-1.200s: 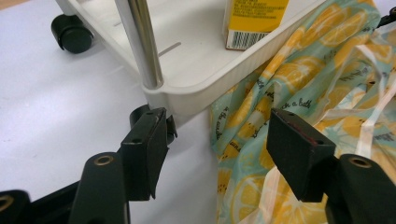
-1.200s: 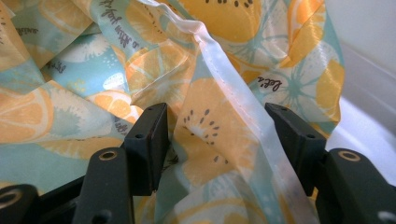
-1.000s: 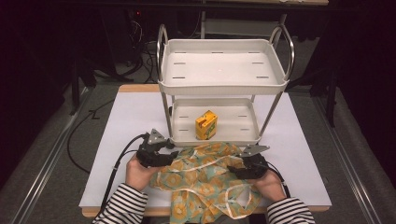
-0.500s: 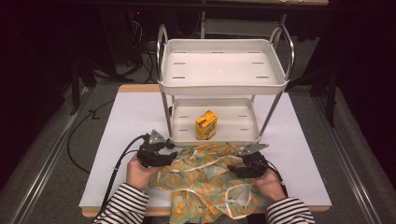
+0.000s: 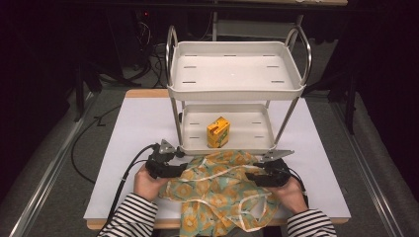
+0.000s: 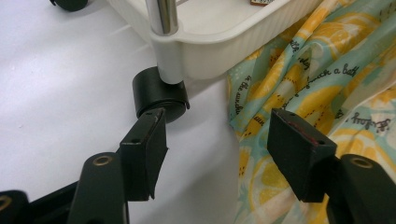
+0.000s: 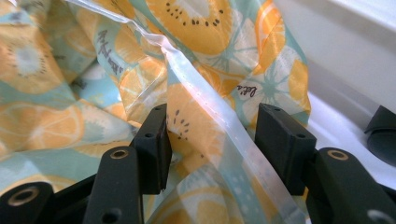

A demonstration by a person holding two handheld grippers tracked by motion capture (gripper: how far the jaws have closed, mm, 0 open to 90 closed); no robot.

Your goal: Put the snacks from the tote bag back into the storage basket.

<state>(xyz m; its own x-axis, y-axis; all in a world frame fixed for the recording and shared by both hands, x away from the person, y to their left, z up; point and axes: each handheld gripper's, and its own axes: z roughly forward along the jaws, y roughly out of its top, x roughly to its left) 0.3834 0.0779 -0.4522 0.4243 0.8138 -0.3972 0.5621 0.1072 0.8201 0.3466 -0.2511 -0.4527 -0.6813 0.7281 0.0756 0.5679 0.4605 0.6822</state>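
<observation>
on the white table [image 5: 138,128], a cart [image 5: 234,89] against dark surroundings.

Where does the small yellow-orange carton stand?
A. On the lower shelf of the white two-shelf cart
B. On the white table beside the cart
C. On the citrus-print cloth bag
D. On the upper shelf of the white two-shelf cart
A: in the high view the small yellow-orange carton stands upright on the lower shelf of the white two-shelf cart, behind the citrus-print cloth bag.
</observation>
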